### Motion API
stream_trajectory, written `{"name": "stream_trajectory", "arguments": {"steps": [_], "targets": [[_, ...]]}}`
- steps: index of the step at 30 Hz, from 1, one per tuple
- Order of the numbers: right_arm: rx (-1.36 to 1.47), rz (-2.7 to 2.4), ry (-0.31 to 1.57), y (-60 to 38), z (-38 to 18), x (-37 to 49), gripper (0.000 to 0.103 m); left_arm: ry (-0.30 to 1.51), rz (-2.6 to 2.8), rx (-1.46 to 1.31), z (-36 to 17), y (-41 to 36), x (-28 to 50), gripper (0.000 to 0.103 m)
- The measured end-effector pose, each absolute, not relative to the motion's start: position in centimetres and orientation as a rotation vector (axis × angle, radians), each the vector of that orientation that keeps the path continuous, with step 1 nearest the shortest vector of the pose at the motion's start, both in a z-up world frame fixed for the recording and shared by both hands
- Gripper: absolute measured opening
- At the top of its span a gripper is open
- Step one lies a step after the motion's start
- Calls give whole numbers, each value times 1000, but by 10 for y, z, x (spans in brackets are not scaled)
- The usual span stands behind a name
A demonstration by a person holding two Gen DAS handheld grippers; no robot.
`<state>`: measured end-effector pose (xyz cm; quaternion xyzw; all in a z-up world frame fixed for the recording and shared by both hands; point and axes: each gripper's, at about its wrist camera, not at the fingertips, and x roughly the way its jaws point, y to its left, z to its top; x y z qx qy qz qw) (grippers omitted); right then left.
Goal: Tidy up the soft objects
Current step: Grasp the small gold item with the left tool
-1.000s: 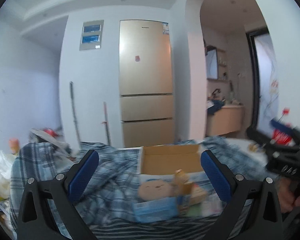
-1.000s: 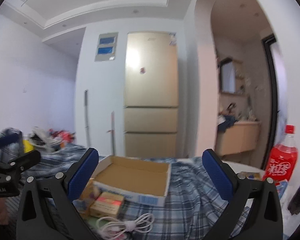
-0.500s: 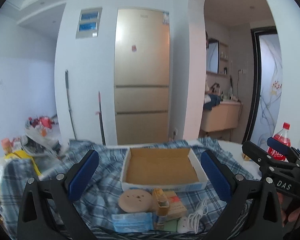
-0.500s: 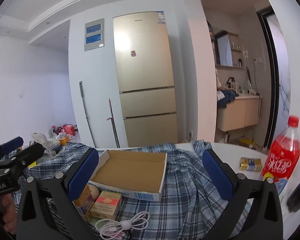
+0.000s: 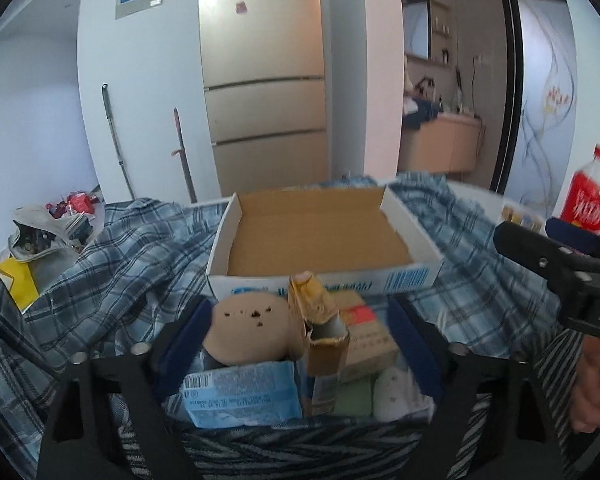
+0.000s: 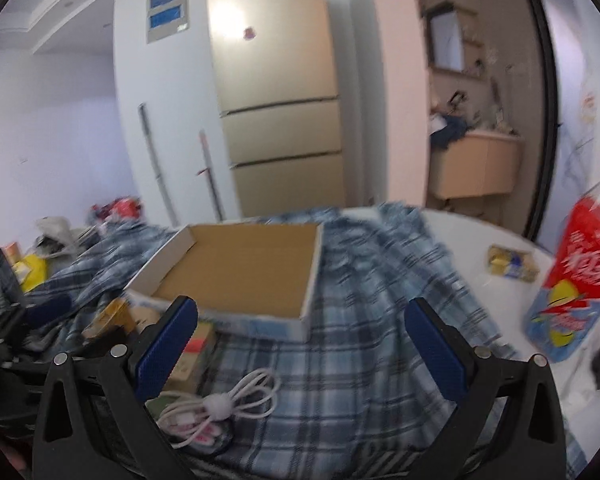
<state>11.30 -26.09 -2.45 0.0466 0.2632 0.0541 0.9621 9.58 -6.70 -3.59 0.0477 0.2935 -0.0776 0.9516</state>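
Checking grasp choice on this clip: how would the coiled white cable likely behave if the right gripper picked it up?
The white cable is probably floppy and light: thin loops lying loosely on the plaid cloth. Its white tie at the middle should probably keep the coil together.

The left gripper point(image 5: 300, 344) points downward, its blue-padded jaws apart after just closing partway, pads pressing nothing. The right gripper point(image 6: 300, 344) tilts down with jaws spread wide. A hand point(image 5: 592, 396) in a striped sleeve point(image 5: 556, 364) grips its handle.
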Motion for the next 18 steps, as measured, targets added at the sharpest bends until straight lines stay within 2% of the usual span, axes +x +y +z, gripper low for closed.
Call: {"name": "stream_trajectory", "arguments": {"steps": [4,6,8,10,11,15,18], "targets": [[132,159,604,-260,-37,121,103,612,-170,84,-38,-66,99,77],[155,165,640,-259,-43,124,103,628,-169,76,-40,-63,100,56],[190,177,671,-259,-46,126,101,654,-168,79,-40,-61,103,40],[202,184,692,-258,-50,127,90,669,-154,73,-41,-58,104,25],[195,189,709,-255,-52,129,90,667,-153,66,-39,-57,103,19],[168,252,770,-241,-58,131,81,590,-169,36,-24,-51,87,16],[164,254,781,-235,-60,126,81,462,-166,48,-12,-47,66,16]]}}
